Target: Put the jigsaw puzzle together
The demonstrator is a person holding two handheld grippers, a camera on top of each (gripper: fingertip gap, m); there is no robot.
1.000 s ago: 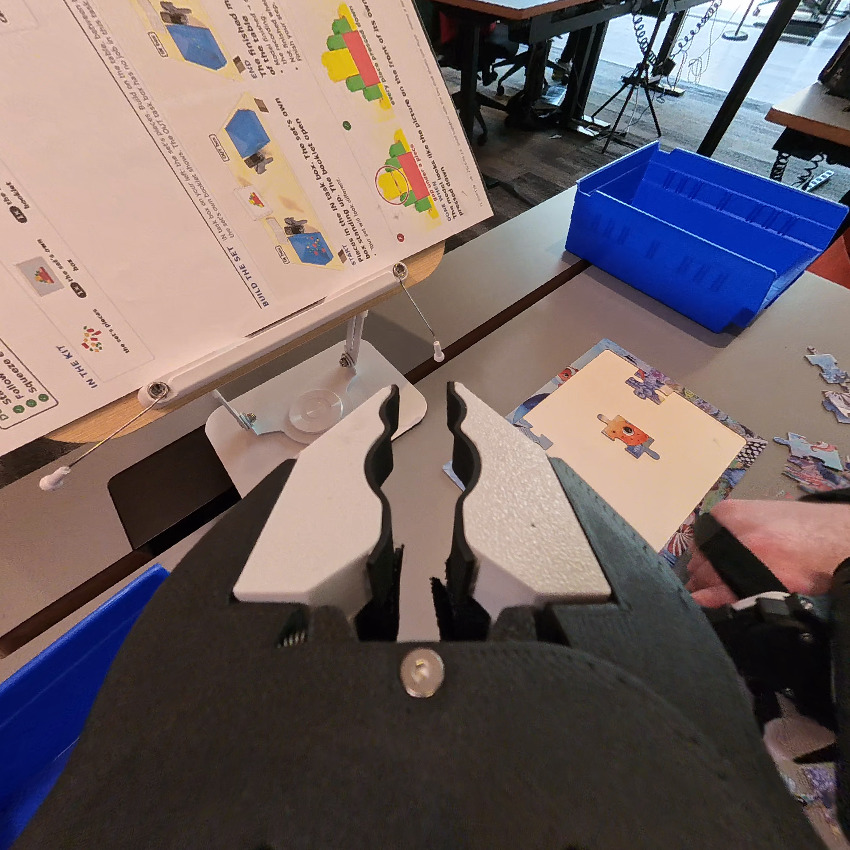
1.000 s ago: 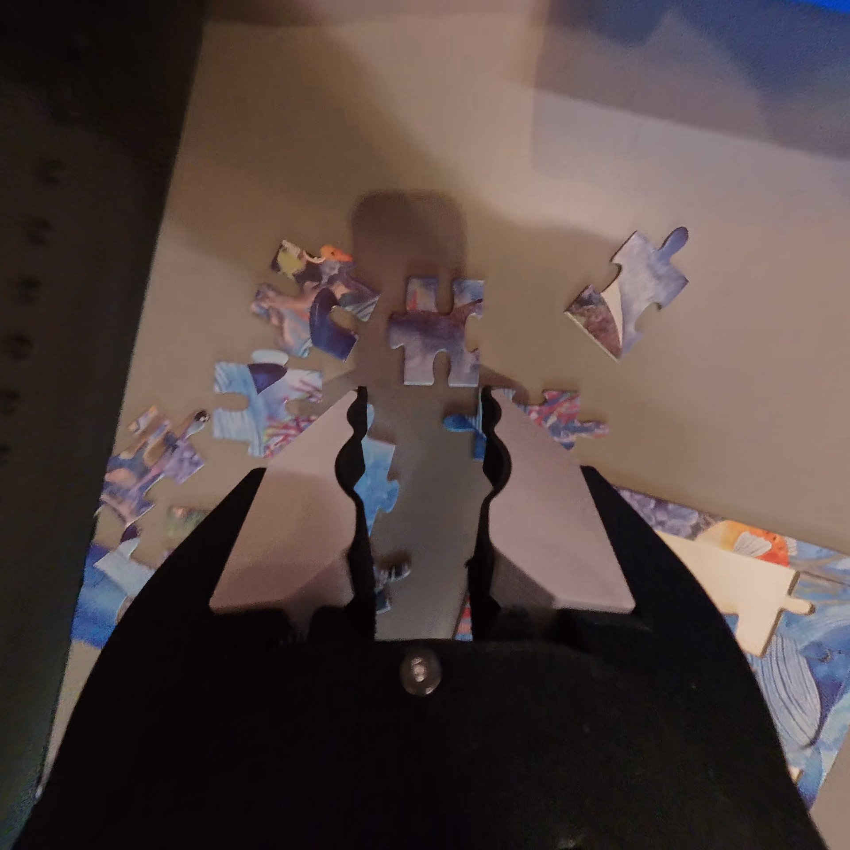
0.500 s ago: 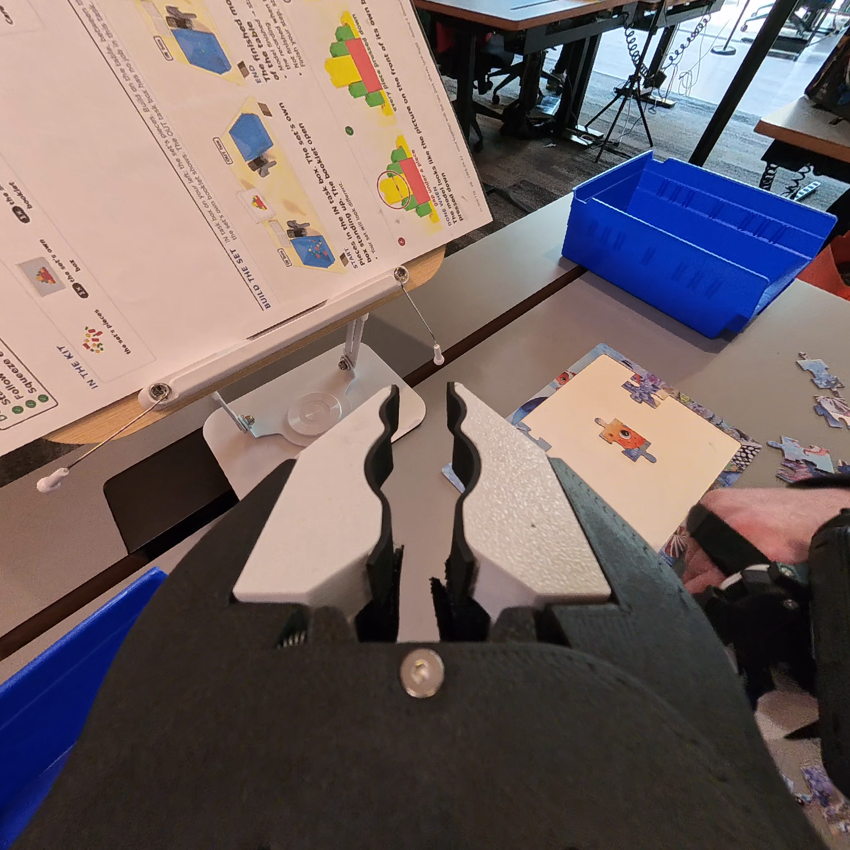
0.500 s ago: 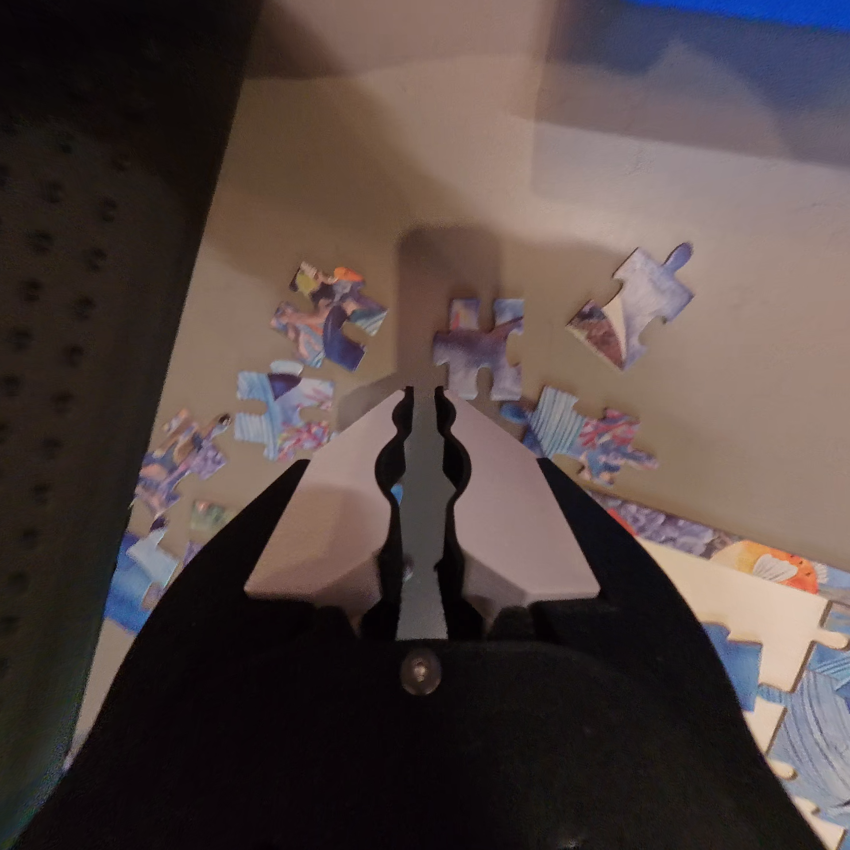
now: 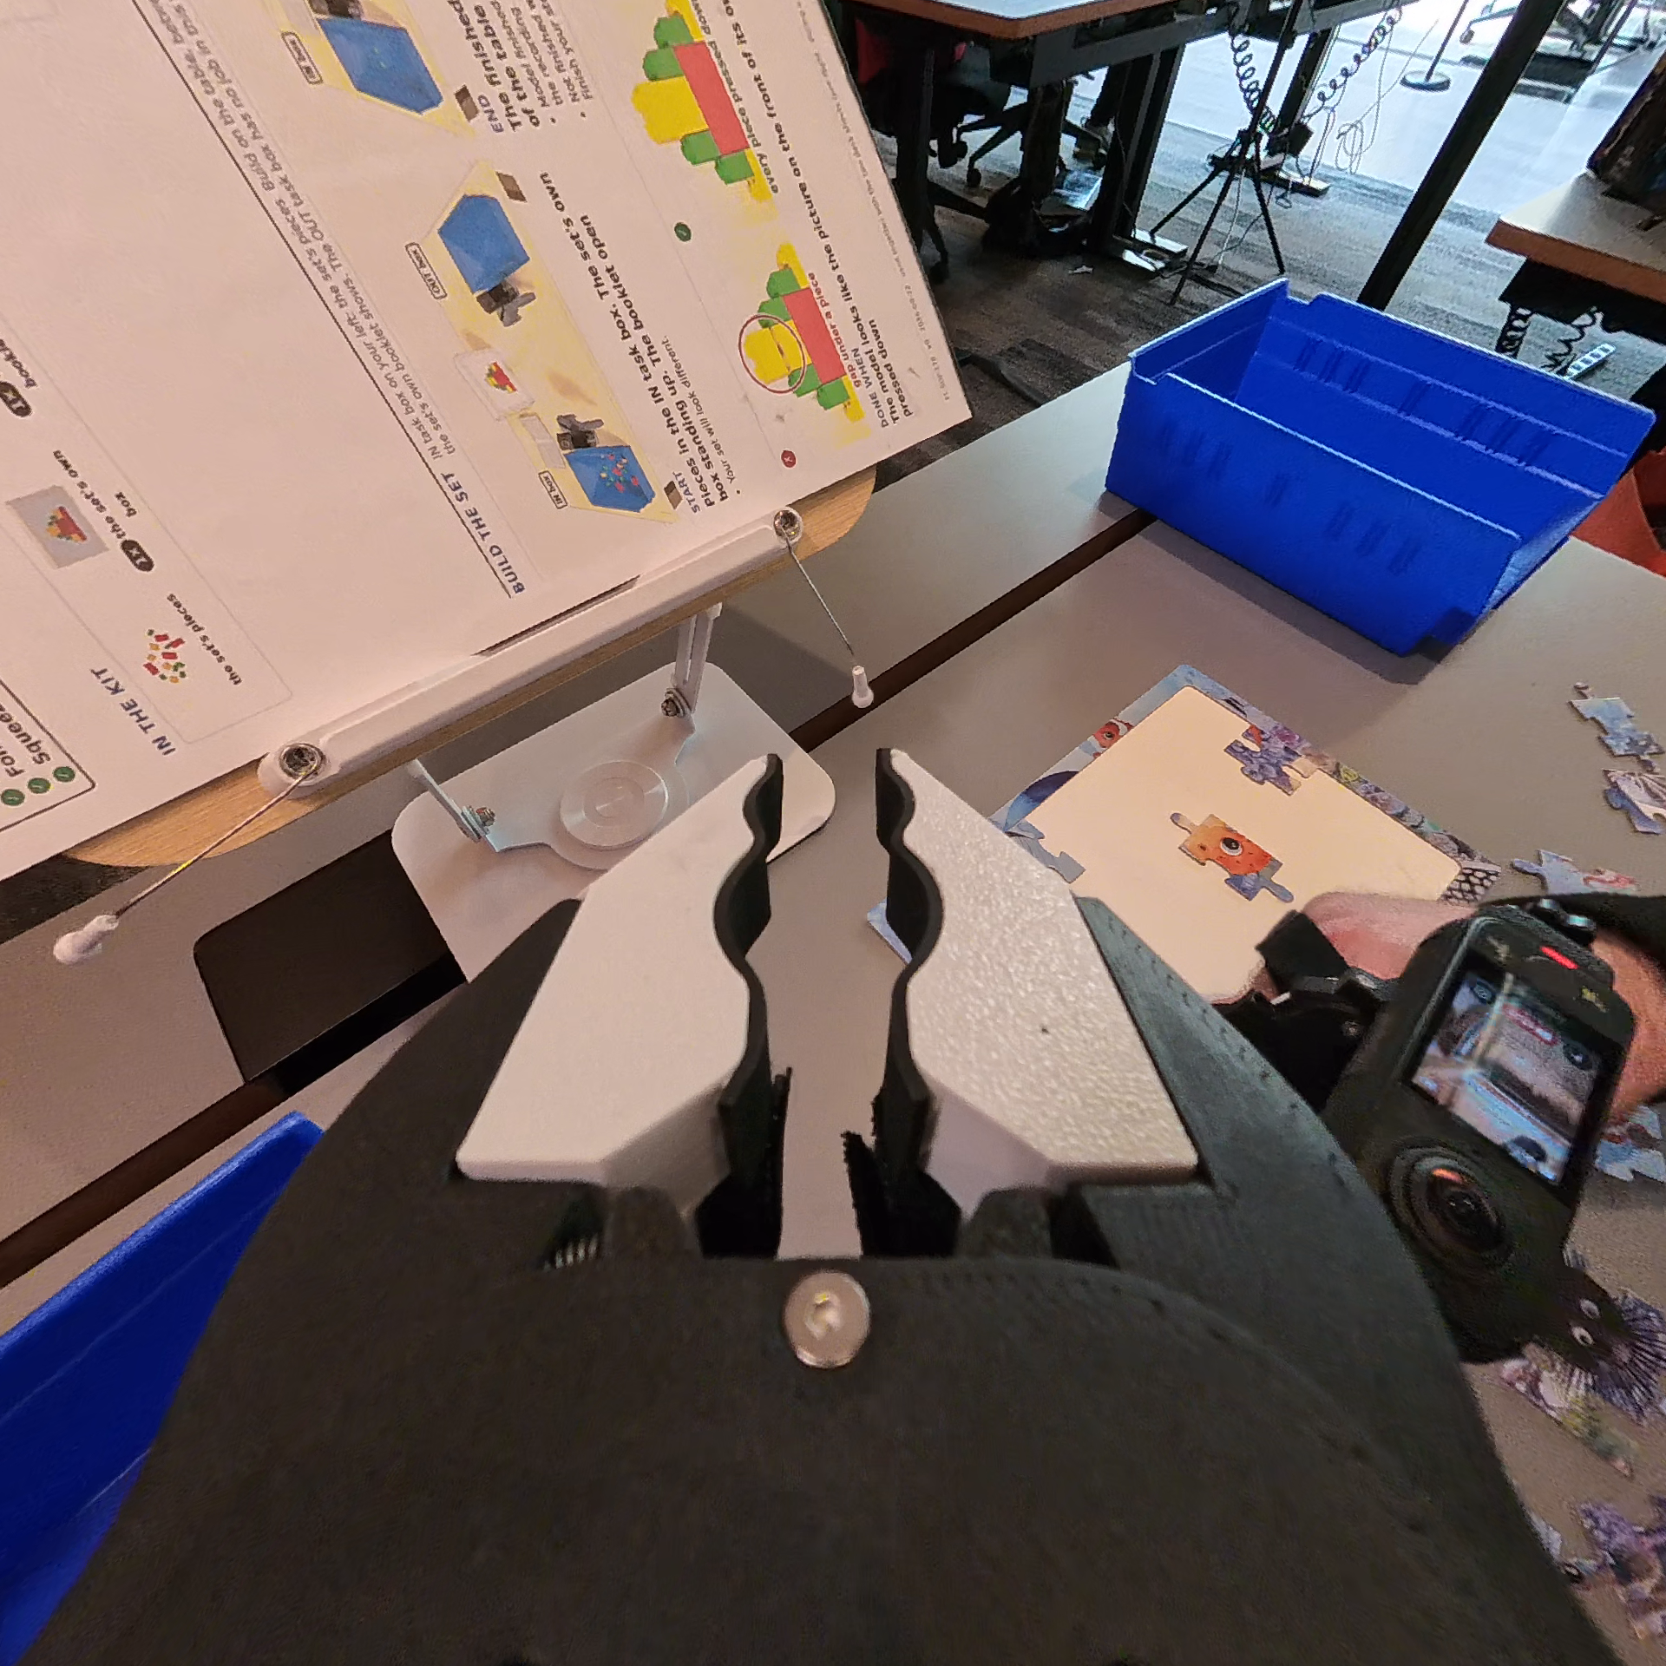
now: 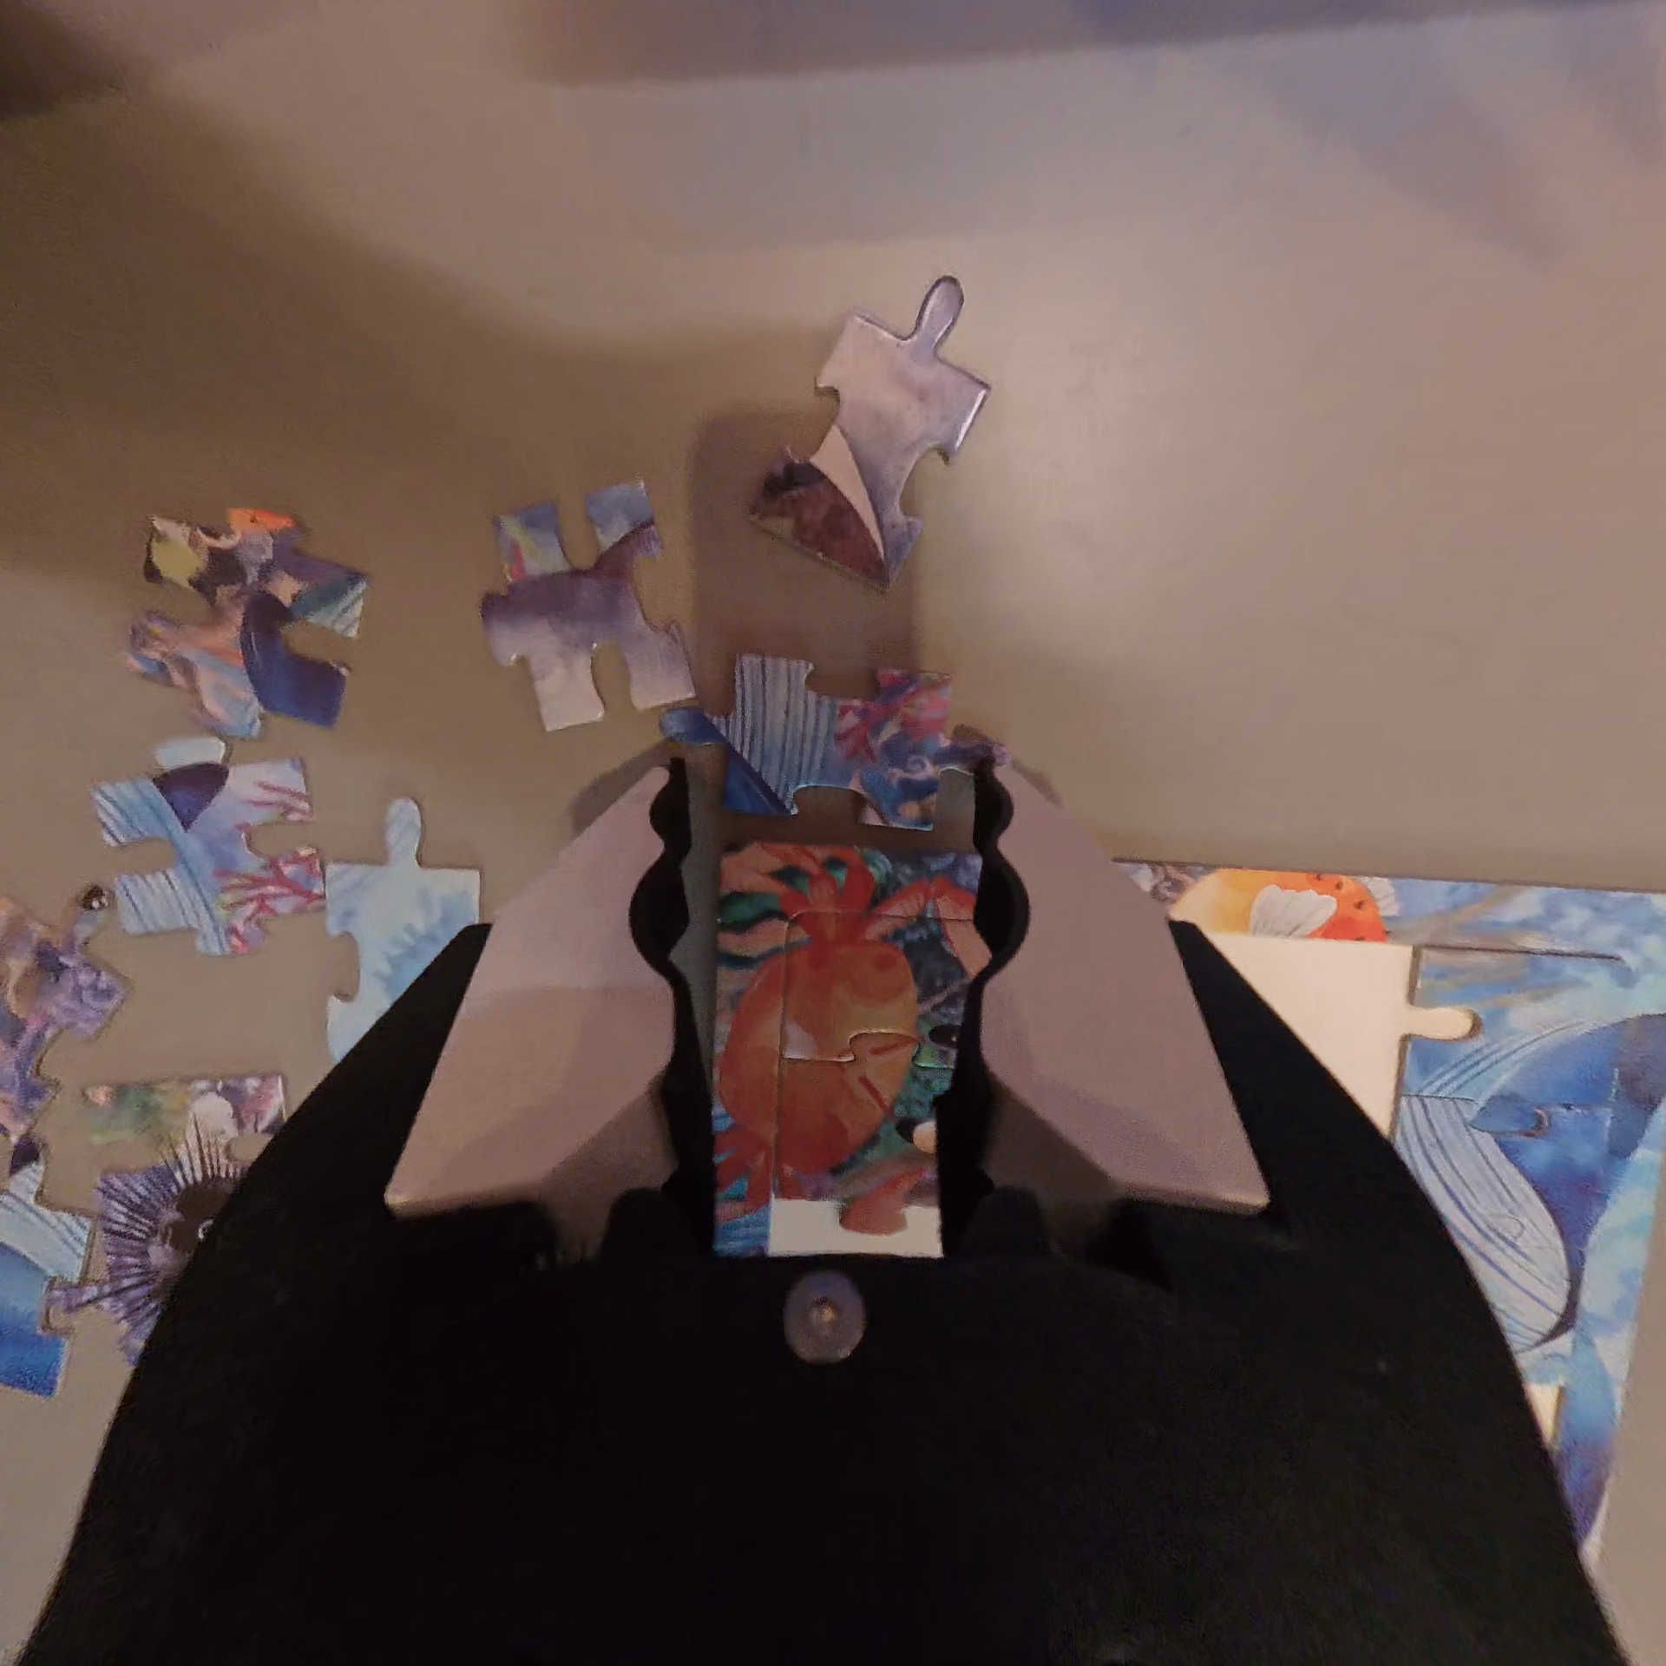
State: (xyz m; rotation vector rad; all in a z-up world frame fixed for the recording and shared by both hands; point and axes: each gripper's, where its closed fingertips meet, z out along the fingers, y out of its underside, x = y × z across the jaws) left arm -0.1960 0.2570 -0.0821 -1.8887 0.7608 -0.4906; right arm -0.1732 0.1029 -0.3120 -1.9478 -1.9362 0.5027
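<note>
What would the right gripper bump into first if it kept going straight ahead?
Probably the blue striped puzzle piece with pink coral, lying just past the right gripper's open fingertips on the table. Beyond it lies the pale purple piece. Depth is hard to judge; it may hit the table first.

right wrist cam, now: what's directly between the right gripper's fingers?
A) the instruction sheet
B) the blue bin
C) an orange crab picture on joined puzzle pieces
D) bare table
C: the right gripper is open, and the orange crab picture on already joined puzzle pieces shows in the gap between its fingers, with a loose blue striped piece lying just past the fingertips.
</note>
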